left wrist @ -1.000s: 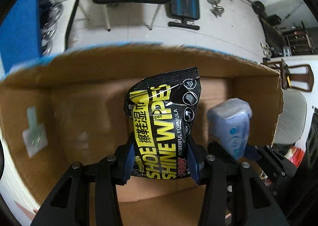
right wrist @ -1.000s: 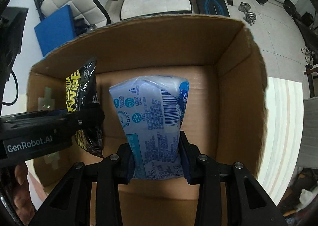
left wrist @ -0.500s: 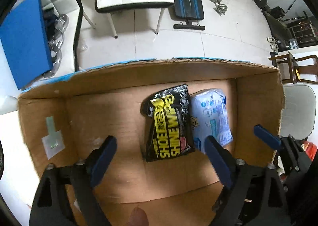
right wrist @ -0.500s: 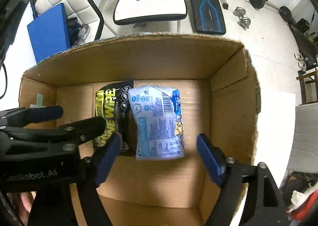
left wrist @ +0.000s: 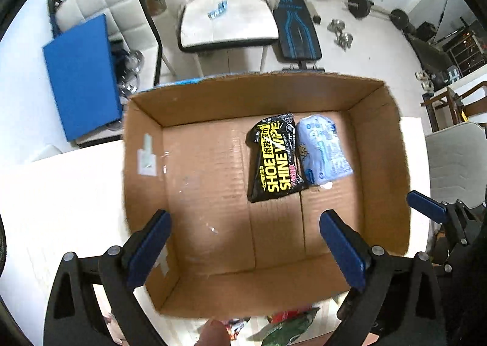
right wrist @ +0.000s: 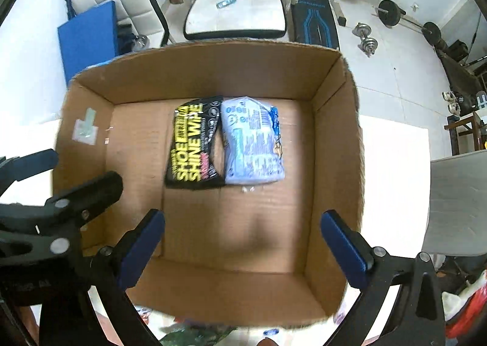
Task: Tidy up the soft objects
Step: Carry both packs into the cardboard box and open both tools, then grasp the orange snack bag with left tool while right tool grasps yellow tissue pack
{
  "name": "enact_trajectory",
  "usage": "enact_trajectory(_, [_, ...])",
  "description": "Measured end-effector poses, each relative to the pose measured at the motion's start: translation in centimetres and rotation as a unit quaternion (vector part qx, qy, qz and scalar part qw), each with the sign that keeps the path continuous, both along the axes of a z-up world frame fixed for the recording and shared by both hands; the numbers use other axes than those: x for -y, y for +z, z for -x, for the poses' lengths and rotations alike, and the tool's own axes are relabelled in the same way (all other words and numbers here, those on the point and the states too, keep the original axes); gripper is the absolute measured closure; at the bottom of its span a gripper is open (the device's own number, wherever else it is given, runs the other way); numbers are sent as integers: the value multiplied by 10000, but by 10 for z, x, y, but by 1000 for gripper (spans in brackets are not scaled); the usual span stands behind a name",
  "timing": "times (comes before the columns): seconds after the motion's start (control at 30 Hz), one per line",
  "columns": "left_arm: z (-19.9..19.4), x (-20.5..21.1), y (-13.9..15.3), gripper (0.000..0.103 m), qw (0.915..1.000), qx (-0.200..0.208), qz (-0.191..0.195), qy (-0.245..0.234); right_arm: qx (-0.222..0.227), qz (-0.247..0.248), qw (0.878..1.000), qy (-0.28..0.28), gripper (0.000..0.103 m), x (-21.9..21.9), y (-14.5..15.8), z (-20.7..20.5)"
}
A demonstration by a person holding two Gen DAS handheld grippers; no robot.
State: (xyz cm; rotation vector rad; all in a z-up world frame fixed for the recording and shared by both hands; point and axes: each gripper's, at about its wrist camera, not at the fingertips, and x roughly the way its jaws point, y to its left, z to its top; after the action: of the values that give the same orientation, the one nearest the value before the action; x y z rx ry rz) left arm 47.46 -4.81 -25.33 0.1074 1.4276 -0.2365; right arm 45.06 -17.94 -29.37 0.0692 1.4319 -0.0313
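Left claw [left wrist: 243,239]: It is wide open and holds nothing. Its jaws have just been opening, and nothing sits between them.
Right claw [right wrist: 242,239]: It is wide open too, with nothing in it. Its jaws have just been opening as well.
Black wipes pack [left wrist: 275,157]: It lies flat on the floor of the cardboard box [left wrist: 143,181], down below the left claw and a bit ahead of its tips, toward its right finger.
Blue wipes pack [right wrist: 251,142]: It lies flat just ahead of the right claw, touching the black pack's side.
Step now: I think both packs are put away, so this is the pull-back.
How to do it well: Lift both claws straight up so the fingers do not bump the box walls or nudge the packs.
Watch out: The two claws are close together; move them apart slowly.
What is next: More soft bags [left wrist: 286,327] peek out behind the left claw, under the near box wall. Pick from there, I guess.
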Motion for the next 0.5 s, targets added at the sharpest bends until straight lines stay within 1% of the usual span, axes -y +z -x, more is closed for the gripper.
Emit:
enact_trajectory(0.13, [32,-8,38,3,9992,403,5,43,289,-193,9994,62,0,-5,31,28])
enact_trajectory(0.17, [41,-10,45,3,9989,462,15,49,403,-224,9989,87,0,-5,41,41])
enact_trajectory(0.2, [51,-14,50,3,9986,520,20,71,447,-251,9986,105,0,-6,50,51])
enact_trajectory(0.27, [82,-22,54,3,9978,644,-134,66,477,-326,9983,117,0,-2,57,77])
enact_trajectory(0.3, [95,-25,52,3,9976,668,-169,41,448,-349,9984,65,0,2,56,93])
enact_trajectory(0.33, [112,-30,44,3,9975,652,-275,-2,393,-366,9986,16,0,5,53,106])
enact_trajectory(0.37, [122,-34,36,3,9975,594,-378,-16,276,-386,9989,-20,0,9,47,121])
enact_trajectory(0.43, [143,-44,5,3,9977,298,-603,-41,-46,-413,9991,-97,0,17,25,147])
enact_trajectory(0.5, [156,-53,-32,5,9977,-147,-667,50,-322,-475,9981,-207,0,25,2,162])
